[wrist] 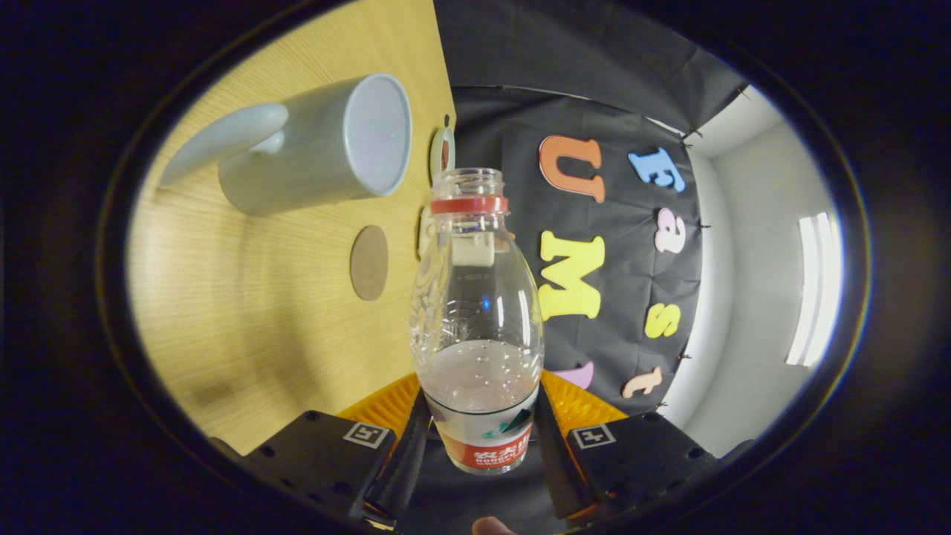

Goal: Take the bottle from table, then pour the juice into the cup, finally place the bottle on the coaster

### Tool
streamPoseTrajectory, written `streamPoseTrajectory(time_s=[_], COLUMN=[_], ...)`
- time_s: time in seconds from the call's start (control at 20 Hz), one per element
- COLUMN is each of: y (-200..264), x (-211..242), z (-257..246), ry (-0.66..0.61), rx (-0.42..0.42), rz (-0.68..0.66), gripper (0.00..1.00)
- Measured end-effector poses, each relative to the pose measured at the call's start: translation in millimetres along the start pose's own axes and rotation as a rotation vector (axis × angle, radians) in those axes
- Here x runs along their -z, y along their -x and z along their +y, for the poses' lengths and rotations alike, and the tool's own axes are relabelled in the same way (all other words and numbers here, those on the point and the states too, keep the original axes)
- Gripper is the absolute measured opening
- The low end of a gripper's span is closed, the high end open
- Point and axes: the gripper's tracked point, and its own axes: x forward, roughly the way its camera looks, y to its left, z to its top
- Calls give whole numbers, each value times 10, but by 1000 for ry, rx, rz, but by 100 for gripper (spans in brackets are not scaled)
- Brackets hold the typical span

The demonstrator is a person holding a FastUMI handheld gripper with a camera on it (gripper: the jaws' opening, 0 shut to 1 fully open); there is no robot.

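My gripper (479,438) is shut on a clear plastic bottle (475,312), both fingers pressing its labelled lower part. The bottle has a red neck ring, no cap on its mouth, and a little clear liquid pooled near the fingers. The whole scene is rolled sideways, with the wooden table (260,334) standing to the left of the bottle. A pale grey-blue mug (327,145) with a long handle sits on the table, its mouth lying beside and slightly beyond the bottle's mouth. A round brown coaster (369,262) lies on the table between the mug and the fingers.
A pale ring-shaped object (441,152) lies near the table's far edge, just behind the bottle's neck. The booth's black cloth wall (617,245) hangs beyond the bottle, with a white wall and a ceiling light (817,286) to its side.
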Motion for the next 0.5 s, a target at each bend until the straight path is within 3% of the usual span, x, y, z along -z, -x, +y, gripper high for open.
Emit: streamPoseTrajectory(time_s=[0.5], y=[-23], x=[-53], z=[-32], ry=[60], rx=[-3], rz=[-5], gripper=[75])
